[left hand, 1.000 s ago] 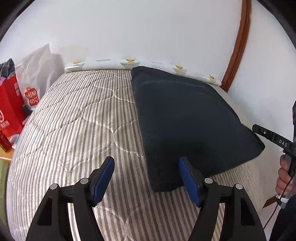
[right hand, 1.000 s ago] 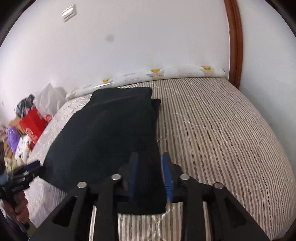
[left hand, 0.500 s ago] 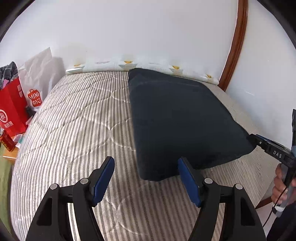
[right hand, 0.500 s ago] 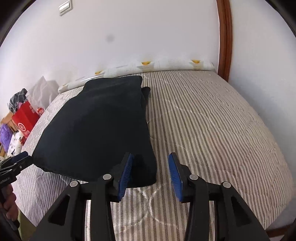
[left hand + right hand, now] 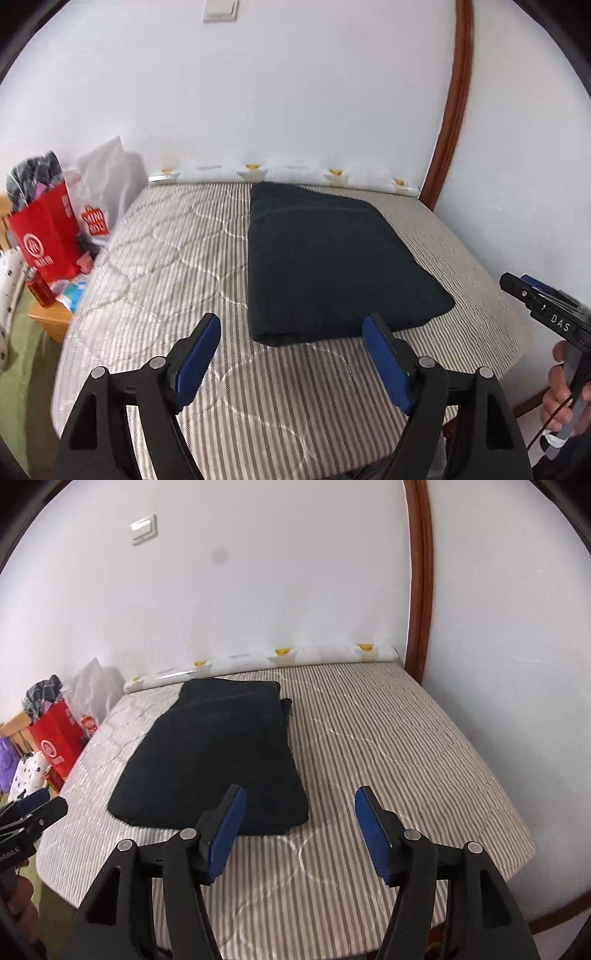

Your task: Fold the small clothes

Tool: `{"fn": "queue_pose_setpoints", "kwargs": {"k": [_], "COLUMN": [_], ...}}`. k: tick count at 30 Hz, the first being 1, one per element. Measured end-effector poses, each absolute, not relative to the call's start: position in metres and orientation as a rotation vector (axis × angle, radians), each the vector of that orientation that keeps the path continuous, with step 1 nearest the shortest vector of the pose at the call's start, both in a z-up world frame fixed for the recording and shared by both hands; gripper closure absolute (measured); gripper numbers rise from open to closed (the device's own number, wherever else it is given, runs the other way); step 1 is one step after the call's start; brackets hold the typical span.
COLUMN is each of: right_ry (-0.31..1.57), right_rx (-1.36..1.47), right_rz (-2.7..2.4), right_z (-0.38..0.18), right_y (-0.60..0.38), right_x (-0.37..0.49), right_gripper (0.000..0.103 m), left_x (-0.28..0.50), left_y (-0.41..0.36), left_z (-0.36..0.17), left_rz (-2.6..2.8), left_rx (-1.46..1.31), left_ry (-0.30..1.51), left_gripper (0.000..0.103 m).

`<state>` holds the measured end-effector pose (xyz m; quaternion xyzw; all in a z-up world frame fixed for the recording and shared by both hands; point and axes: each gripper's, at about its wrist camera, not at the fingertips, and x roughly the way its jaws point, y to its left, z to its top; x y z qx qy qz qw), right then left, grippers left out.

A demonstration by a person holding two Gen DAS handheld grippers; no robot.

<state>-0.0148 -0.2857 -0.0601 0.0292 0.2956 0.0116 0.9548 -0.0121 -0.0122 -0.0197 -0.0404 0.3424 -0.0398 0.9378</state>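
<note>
My grey-striped quilted mattress (image 5: pixel 177 258) runs off the frame's lower edge. The folded dark navy garment (image 5: pixel 325 266) lies toward its near edge. A red paper shopping bag (image 5: pixel 48 236) beside the left edge is partly cut off. My left gripper (image 5: pixel 291 358) and right gripper (image 5: pixel 297 830) are both opening, empty.

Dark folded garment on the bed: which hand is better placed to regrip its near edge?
Left, marginally. The left gripper frames the dark folded garment, near edge between its opening fingers; the right gripper, also opening, points mostly at bare mattress.
</note>
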Motion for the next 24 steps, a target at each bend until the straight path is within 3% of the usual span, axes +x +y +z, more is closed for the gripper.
{"fn": "queue_pose_setpoints", "kwargs": {"k": [3, 4, 13, 24], "right_ry": [0.571, 0.555, 0.547, 0.556], "right_rx": [0.041, 0.040, 0.007, 0.009], "right_rz": [-0.011, -0.019, -0.063, -0.075], "right_z": [-0.052, -0.049, -0.046, -0.049], "right_y": [-0.285, -0.286, -0.293, -0.292], "right_x": [-0.036, -0.043, -0.079, -0.088], "right_gripper": [0.016, 0.012, 0.001, 0.000], "left_x": [-0.026, -0.031, -0.054, -0.058], "left_y": [-0.020, -0.022, -0.032, -0.029], "left_z": [-0.011, -0.009, 0.001, 0.001], "left_rz": [-0.060, -0.055, -0.031, -0.005], "left_rx": [-0.054, -0.054, -0.039, -0.048], "left_ry": [0.682, 0.680, 0.658, 0.660], "left_gripper": [0.017, 0.015, 0.014, 0.014]}}
